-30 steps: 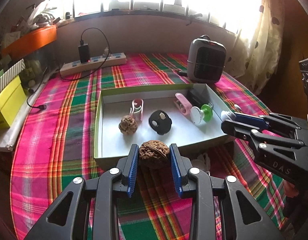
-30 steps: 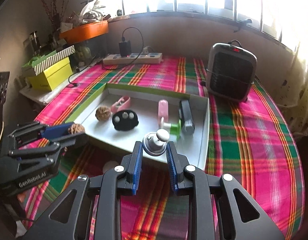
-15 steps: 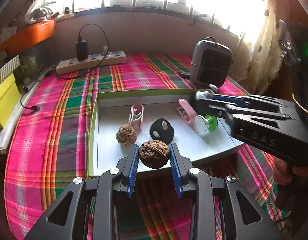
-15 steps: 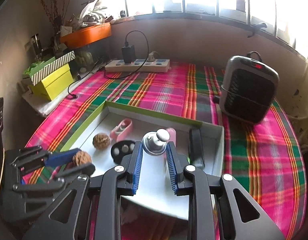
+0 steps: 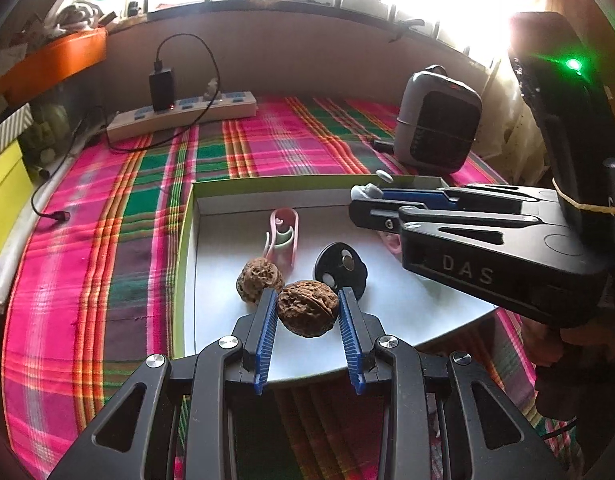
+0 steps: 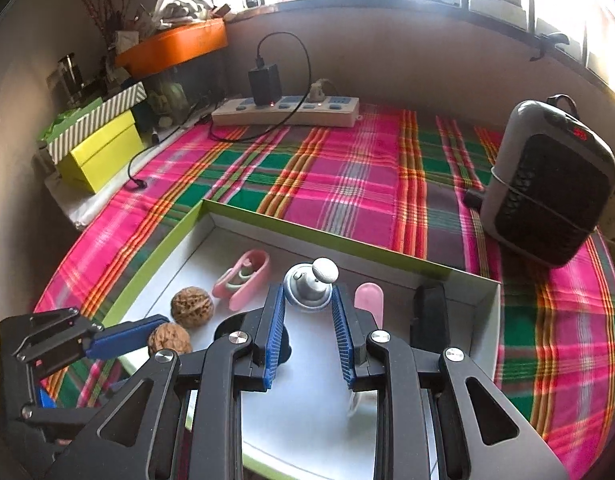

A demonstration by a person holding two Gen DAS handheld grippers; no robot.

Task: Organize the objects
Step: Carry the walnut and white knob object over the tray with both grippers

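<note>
A brown, deeply wrinkled walnut [image 5: 307, 307] is clamped between the blue ribbed pads of the left gripper [image 5: 307, 312], held above the near left part of a shallow green-rimmed tray [image 5: 186, 240] with a white floor. Just beyond the left pad lies a second walnut [image 5: 260, 280], and past the right pad a black disc [image 5: 341, 267] with pale dots; further ahead a pink clip [image 5: 283, 232] lies on the tray floor. The right gripper [image 6: 307, 312] grasps a grey metal bell [image 6: 307, 286] with a white knob, over the tray's middle; a pink tube [image 6: 369, 300] and a black block [image 6: 429, 316] lie to its right. Bare white floor shows beneath and to the right of the held walnut, and the tray's low walls stand well clear of both tools. A second ago both grippers hung before the tray's near edge; now both reach over its floor, the right one further across, their grips unchanged.
</note>
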